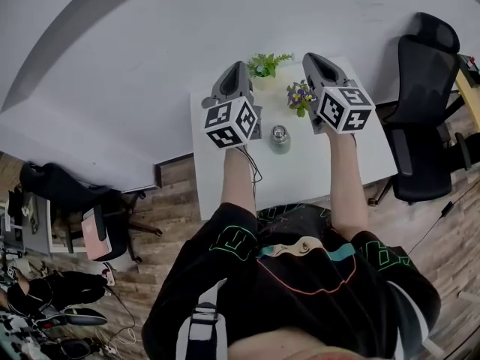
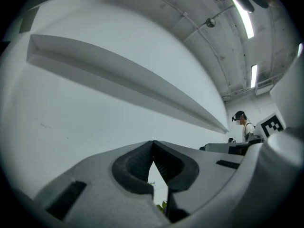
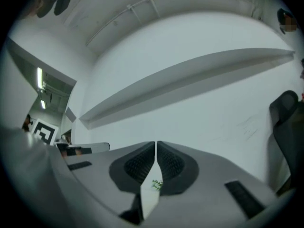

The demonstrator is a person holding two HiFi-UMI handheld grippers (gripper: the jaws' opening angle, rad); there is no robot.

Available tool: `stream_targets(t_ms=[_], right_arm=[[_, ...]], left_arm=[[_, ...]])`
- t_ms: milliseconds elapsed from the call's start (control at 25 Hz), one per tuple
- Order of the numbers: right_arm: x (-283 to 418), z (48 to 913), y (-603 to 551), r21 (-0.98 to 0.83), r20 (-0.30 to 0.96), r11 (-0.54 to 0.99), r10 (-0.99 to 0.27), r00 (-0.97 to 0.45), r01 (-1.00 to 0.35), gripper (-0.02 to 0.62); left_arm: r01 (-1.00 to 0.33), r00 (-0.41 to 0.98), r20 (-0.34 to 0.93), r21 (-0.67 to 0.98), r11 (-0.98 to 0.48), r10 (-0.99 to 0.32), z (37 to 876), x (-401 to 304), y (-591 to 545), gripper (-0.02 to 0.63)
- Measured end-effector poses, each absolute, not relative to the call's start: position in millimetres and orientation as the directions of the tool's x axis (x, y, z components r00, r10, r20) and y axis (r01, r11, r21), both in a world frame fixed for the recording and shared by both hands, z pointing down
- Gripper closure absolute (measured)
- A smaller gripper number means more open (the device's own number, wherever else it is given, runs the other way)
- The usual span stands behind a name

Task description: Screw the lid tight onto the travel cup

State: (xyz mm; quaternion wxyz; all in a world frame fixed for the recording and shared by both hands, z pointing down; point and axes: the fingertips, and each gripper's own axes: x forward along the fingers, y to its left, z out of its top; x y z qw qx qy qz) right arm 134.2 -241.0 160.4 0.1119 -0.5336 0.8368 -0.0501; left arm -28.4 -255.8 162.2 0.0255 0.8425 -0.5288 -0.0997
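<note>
A person stands at a white counter (image 1: 225,190) with a gripper in each hand, both held above it and aimed at the far white wall (image 1: 150,66). The left gripper (image 1: 235,69) has its ribbed fingers (image 2: 140,163) pressed tip to tip with nothing between them. The right gripper (image 1: 316,57) is likewise closed and empty, its fingers (image 3: 171,164) meeting at the tips.

The travel cup (image 1: 280,144), a small grey-green vessel with its silvery lid (image 1: 279,131) on top, stands upright on the counter between the two grippers, touched by neither. Any print on it is too small to read. The only bold markings are the black-and-white square patterns on each gripper's marker cube (image 1: 231,122).

At the counter's far edge sit a green plant (image 1: 268,64) and, to its right, a purple-flowered plant (image 1: 299,96) just beside the right gripper. A black office chair (image 1: 424,118) stands to the right of the counter on a wood-patterned floor (image 1: 172,201).
</note>
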Motion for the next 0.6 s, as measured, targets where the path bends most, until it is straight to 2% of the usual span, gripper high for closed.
stream_targets(t_ms=[320, 600], right_arm=[[141.3, 182.8, -254.7, -0.058, -0.044, 0.388, -0.922, -0.386, -0.92, 0.592], [136.0, 185.0, -261.0, -0.023, -0.037, 0.394, -0.919, -0.393, -0.919, 0.592]], left_arm=[[-0.923, 0.382, -0.084, 0.01, -0.384, -0.92, 178.8, -17.2, -271.8, 0.598], [-0.918, 0.387, -0.115, 0.041, -0.394, -0.915, 169.8, -16.7, -277.9, 0.598]])
